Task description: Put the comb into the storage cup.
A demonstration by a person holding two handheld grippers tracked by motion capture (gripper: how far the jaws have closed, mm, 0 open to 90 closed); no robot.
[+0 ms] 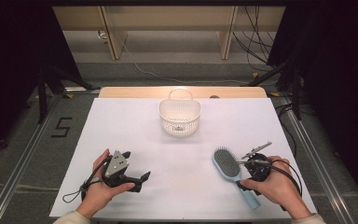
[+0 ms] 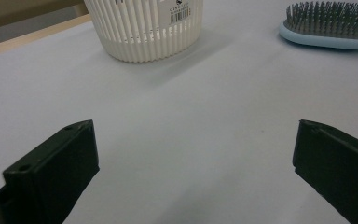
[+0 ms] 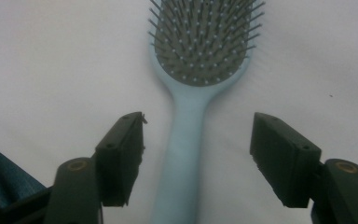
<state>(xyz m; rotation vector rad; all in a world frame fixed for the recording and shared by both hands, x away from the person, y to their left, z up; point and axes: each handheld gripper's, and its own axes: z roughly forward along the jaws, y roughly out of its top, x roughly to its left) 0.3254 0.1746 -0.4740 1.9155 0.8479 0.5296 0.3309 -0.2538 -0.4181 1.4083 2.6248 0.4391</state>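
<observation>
A light blue hairbrush [image 1: 228,164] lies bristles up on the white table cover [image 1: 135,135] at the front right, its handle pointing toward the person. My right gripper [image 1: 248,176] stands open astride that handle; in the right gripper view the handle of the hairbrush [image 3: 186,154] runs between the two jaws of the right gripper [image 3: 198,126], touching neither. My left gripper [image 1: 137,165] rests open at the front left with nothing between its jaws. In the left gripper view the left gripper [image 2: 195,135] faces bare cover, with the basket [image 2: 144,28] and hairbrush [image 2: 331,28] beyond.
A white slatted basket [image 1: 179,116] with a handle stands upright at the middle back of the cover. A strip of wooden tabletop [image 1: 182,92] shows behind it. Metal rails, black stands and cables [image 1: 256,42] flank the table on the floor.
</observation>
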